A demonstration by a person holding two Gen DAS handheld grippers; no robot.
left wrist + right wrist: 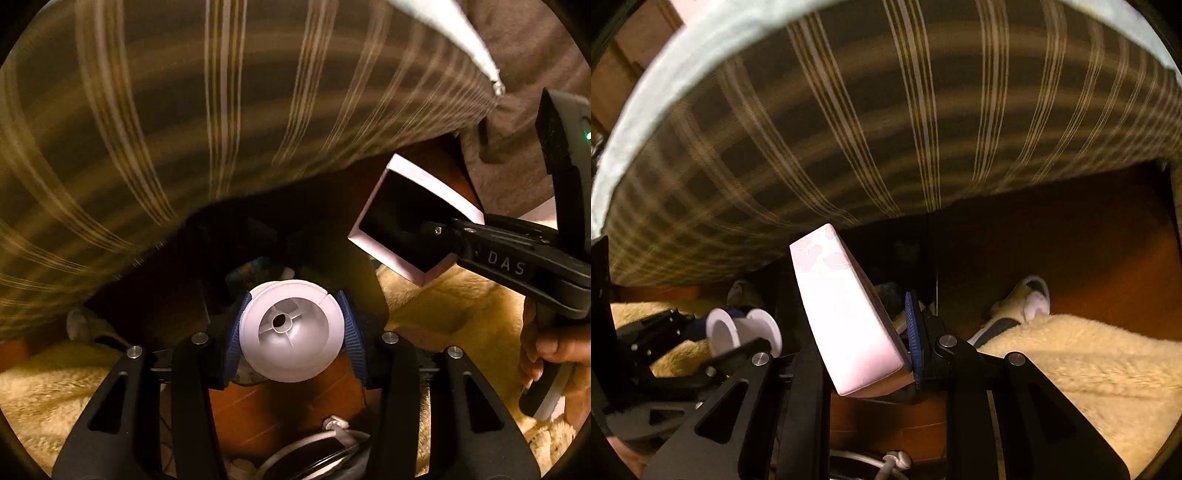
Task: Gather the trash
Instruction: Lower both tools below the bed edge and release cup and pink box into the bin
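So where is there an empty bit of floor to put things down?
The bare orange wooden floor between the striped bedcover and the fluffy cream rug looks free. The rug itself is open but soft. It is crowded lower down, where white cables lie, and near the white slipper at the rug's edge.

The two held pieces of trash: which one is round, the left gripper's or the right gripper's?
The left gripper holds the round one, a white empty spool with a centre hole. The right gripper holds a flat, pale pink box with straight edges.
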